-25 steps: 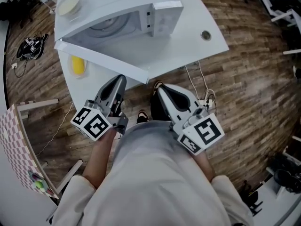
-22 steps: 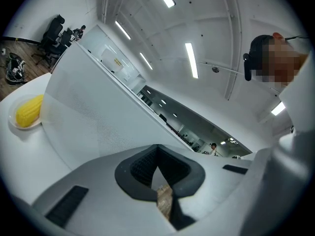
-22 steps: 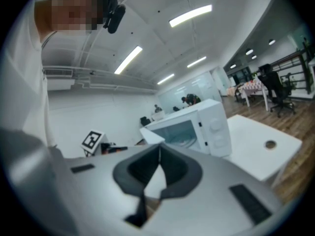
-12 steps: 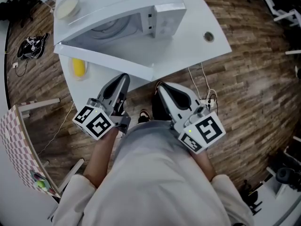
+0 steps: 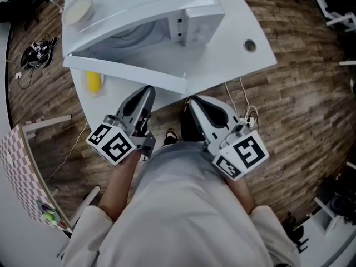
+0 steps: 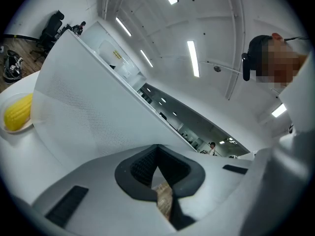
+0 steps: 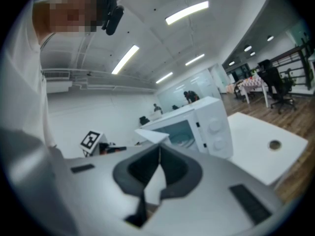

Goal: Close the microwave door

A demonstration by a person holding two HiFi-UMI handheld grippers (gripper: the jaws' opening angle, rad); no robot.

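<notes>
Microwave door open, both grippers closed and empty at the table's near edge

The microwave [image 5: 194,21] stands toward the far left of the white table [image 5: 233,54], and its door [image 5: 128,74] is swung wide open, its free end reaching the near edge. A yellow item [image 5: 93,81] lies on a plate at the left edge, behind the door. The left gripper [image 5: 147,91] points up at the door's outer face from just beside it, jaws pressed together on nothing. The right gripper [image 5: 192,100] sits off the near edge over the wooden floor [image 5: 300,104], its tips likewise together and holding nothing.
</notes>
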